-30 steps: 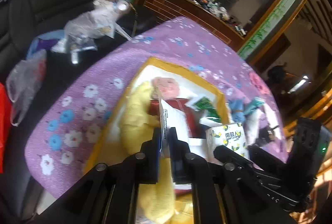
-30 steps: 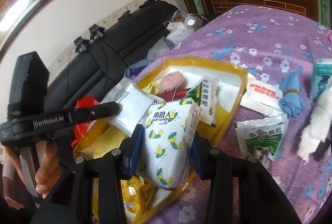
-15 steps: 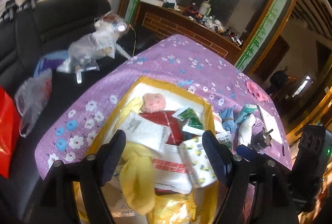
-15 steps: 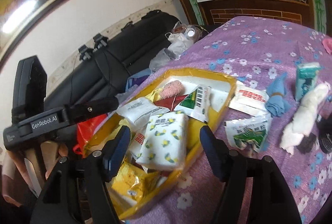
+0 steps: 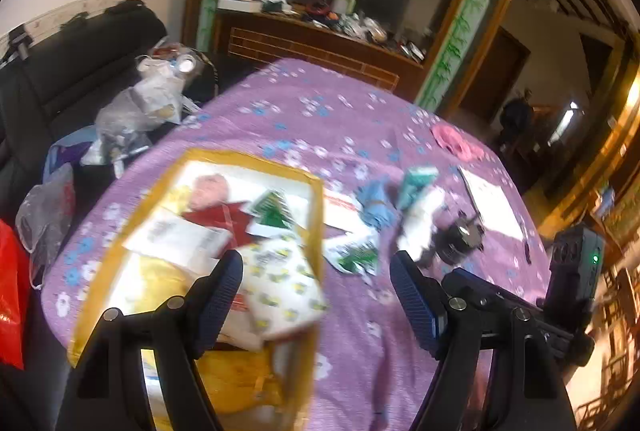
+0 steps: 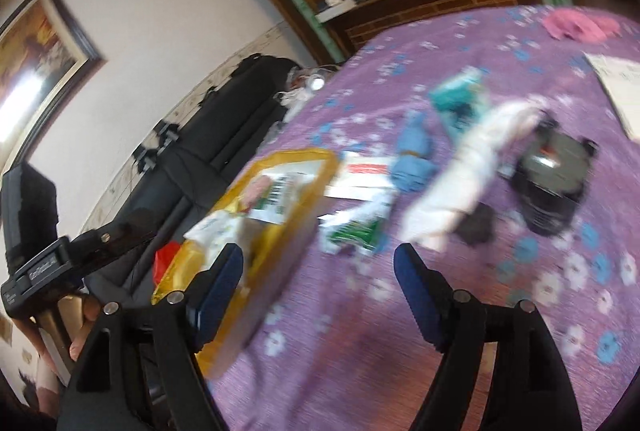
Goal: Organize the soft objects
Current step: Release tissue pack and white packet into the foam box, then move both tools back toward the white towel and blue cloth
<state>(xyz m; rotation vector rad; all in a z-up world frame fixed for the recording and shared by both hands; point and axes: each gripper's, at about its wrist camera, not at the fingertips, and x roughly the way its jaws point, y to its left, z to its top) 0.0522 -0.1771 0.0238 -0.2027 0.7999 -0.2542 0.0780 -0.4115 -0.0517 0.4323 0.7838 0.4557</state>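
A yellow-rimmed box (image 5: 316, 215) on the purple flowered table holds several soft packs, among them a white tissue pack with yellow dots (image 5: 280, 287); it also shows in the right wrist view (image 6: 316, 171). On the cloth beside it lie a green-and-white packet (image 5: 354, 257), a blue cloth (image 5: 376, 199), a teal pack (image 5: 416, 185) and a white cloth roll (image 6: 468, 175). My left gripper (image 5: 316, 295) is open and empty above the box's right edge. My right gripper (image 6: 318, 291) is open and empty above the cloth, near the green packet (image 6: 352, 227).
A black device (image 6: 554, 183) lies right of the white roll. A pink cloth (image 5: 454, 141) and white paper (image 5: 496, 203) lie farther back. A black sofa (image 5: 76, 63) with plastic bags stands left of the table. A wooden cabinet (image 5: 320, 47) is behind.
Both grippers let go of their packs into the box, opened and pulled back. Both views have since swung right toward the loose items on the cloth.
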